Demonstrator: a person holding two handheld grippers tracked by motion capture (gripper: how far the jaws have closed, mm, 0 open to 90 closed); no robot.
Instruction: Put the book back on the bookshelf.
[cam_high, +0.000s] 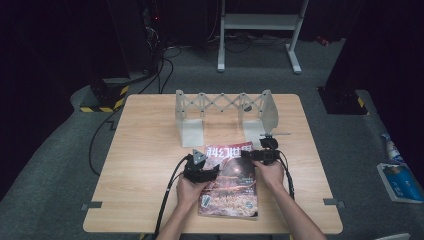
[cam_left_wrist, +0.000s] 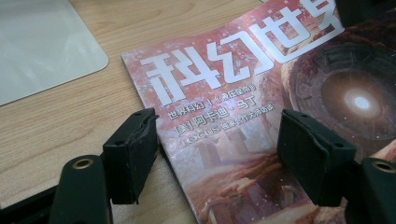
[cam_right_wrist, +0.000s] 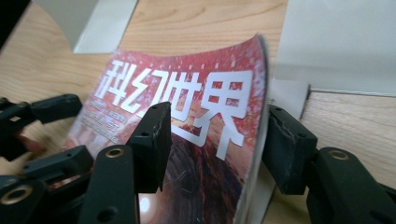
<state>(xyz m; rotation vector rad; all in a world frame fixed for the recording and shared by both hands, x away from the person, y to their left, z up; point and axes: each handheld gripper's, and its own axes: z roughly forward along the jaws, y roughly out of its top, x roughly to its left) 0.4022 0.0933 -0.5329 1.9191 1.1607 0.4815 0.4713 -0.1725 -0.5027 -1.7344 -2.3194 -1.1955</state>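
A red-covered magazine (cam_high: 231, 187) lies flat on the wooden table (cam_high: 145, 155), its title toward the far side. My left gripper (cam_high: 214, 170) sits at its left edge. In the left gripper view the jaws (cam_left_wrist: 217, 126) stand open across that edge: one pad rests by the bare wood, the other hovers over the cover (cam_left_wrist: 233, 102). My right gripper (cam_high: 248, 154) is at the magazine's upper right corner. Its jaws (cam_right_wrist: 219, 119) are open around the right edge of the cover (cam_right_wrist: 205, 93), which curls upward between the pads without being pinched.
A white expanding book rack (cam_high: 225, 106) stands just beyond the magazine, with flat base plates (cam_high: 191, 134) reaching toward it. One plate (cam_right_wrist: 341, 42) lies close to the right gripper. A hand holds each gripper from the near edge. Bare wood lies to the left and right.
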